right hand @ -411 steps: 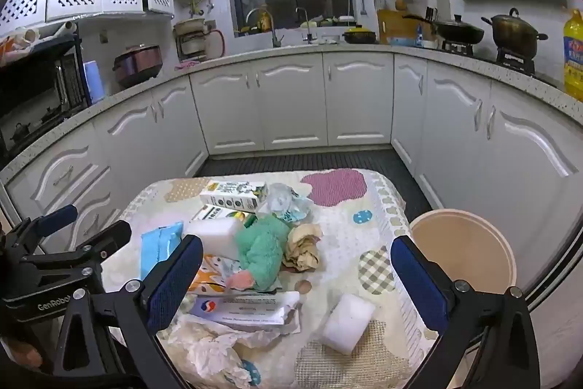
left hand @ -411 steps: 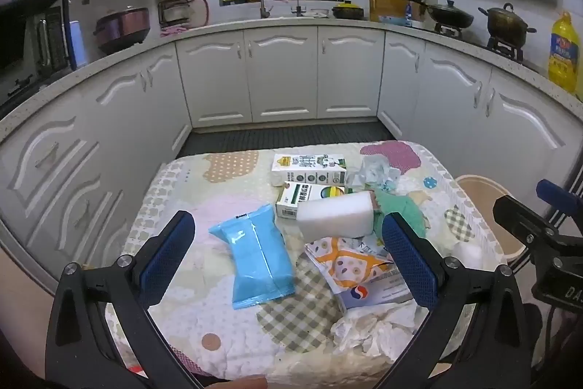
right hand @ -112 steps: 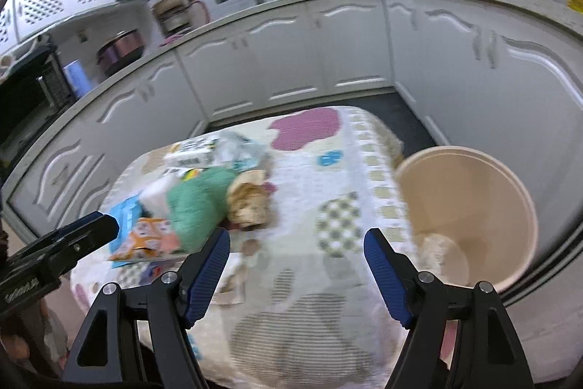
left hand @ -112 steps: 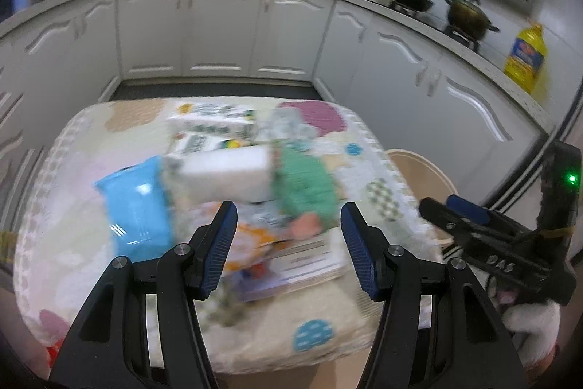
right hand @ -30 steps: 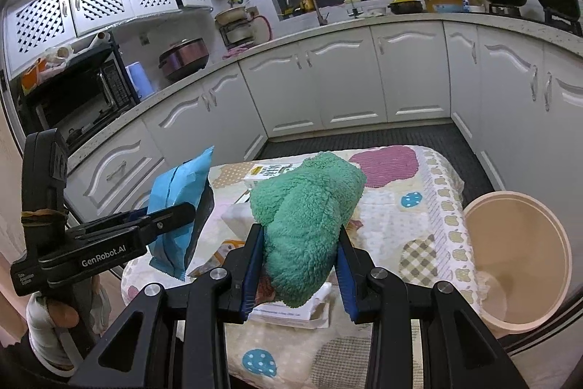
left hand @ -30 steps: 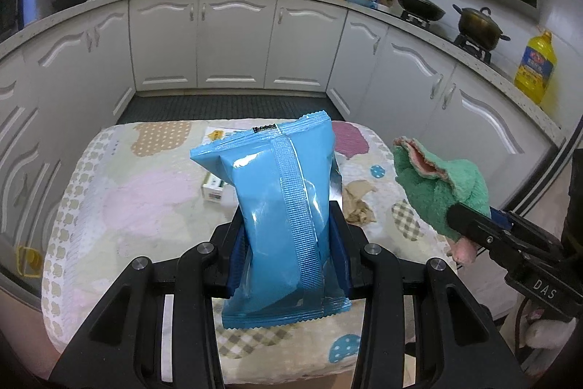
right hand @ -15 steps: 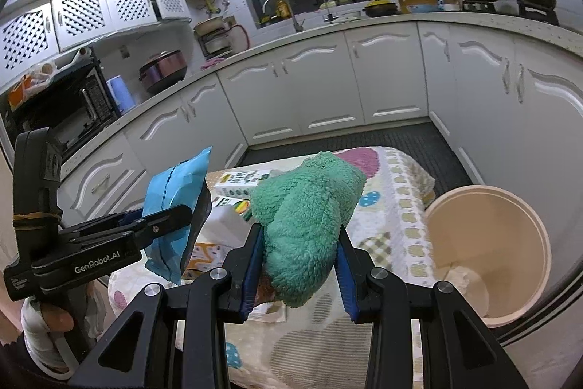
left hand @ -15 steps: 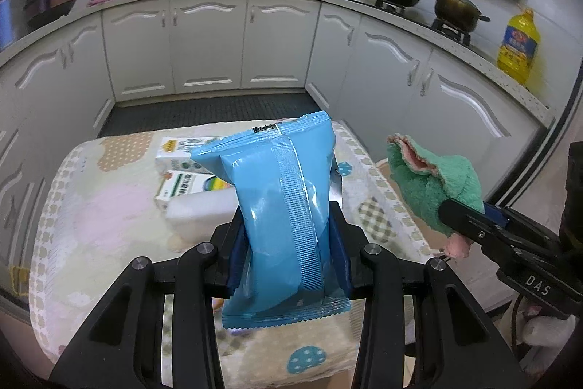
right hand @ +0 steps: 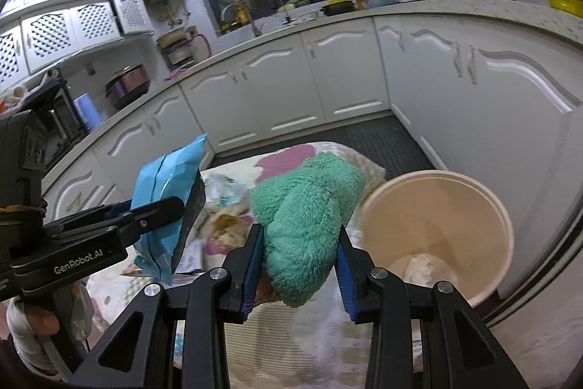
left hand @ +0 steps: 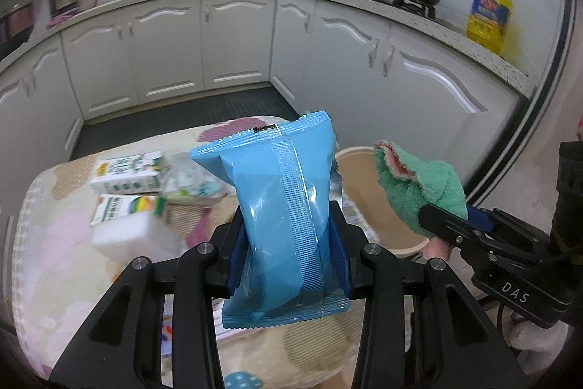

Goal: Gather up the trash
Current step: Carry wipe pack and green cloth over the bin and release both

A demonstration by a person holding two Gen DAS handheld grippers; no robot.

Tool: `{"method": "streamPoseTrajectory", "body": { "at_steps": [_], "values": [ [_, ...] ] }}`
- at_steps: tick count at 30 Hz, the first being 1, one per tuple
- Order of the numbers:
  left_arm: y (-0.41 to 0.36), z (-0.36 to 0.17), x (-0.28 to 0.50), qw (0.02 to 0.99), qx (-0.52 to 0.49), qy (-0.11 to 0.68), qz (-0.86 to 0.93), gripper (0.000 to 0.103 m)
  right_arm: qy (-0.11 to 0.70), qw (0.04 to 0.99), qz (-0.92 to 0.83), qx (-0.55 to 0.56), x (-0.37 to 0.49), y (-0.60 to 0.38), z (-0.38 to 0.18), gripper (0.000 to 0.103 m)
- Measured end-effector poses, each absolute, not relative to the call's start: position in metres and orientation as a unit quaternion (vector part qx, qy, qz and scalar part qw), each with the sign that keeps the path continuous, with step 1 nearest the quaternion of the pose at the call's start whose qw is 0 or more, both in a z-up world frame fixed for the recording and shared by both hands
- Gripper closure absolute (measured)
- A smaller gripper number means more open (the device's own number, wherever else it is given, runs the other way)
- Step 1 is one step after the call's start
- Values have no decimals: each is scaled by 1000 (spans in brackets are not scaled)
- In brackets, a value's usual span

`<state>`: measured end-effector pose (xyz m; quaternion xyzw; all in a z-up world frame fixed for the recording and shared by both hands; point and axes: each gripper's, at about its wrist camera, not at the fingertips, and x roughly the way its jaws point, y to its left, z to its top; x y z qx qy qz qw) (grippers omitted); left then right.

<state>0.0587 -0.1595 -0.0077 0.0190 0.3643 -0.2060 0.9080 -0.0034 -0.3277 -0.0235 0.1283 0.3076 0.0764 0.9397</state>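
Note:
My left gripper [left hand: 289, 256] is shut on a blue plastic packet [left hand: 280, 217], held upright above the table's right side. That packet [right hand: 165, 203] and the left gripper [right hand: 160, 210] also show at the left of the right wrist view. My right gripper [right hand: 298, 267] is shut on a fluffy green cloth [right hand: 306, 225], lifted beside the table's edge. In the left wrist view the green cloth [left hand: 419, 185] and the right gripper [left hand: 452, 223] sit at the right. A beige bin [right hand: 484, 206] stands on the floor just right of the cloth, with some pale trash at its bottom.
On the patterned tablecloth [left hand: 47, 254] lie two cartons [left hand: 125, 172], a white sponge block [left hand: 124, 232], crumpled wrappers [left hand: 193, 185] and papers. White kitchen cabinets [left hand: 237, 42] curve around the back. The bin rim [left hand: 359, 157] shows behind the packet. A yellow oil bottle [left hand: 488, 15] stands on the counter.
Both grippers have carried their loads to the right, toward the bin. The bin now looks larger and nearer in the right wrist view, and the table has slid left.

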Motion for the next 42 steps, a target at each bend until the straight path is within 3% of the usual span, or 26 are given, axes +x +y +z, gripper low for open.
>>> {"method": "streamPoseTrajectory", "body": {
  "at_steps": [21,36,40,42],
  "values": [
    [-290,-42,100,865,68,419,-268,65,359,919,-18,162,8,-420,-80,67],
    [-326,-82,136,840,65,464,-275,64,406,894,-36,187,40,-445,-128,67],
    [-325,-86,143,840,54,464,-278,55,404,892,-49,197,46,-456,-135,53],
    [-324,-88,144,840,51,463,-278,51,404,890,-54,202,46,-457,-137,53]
  ]
}}
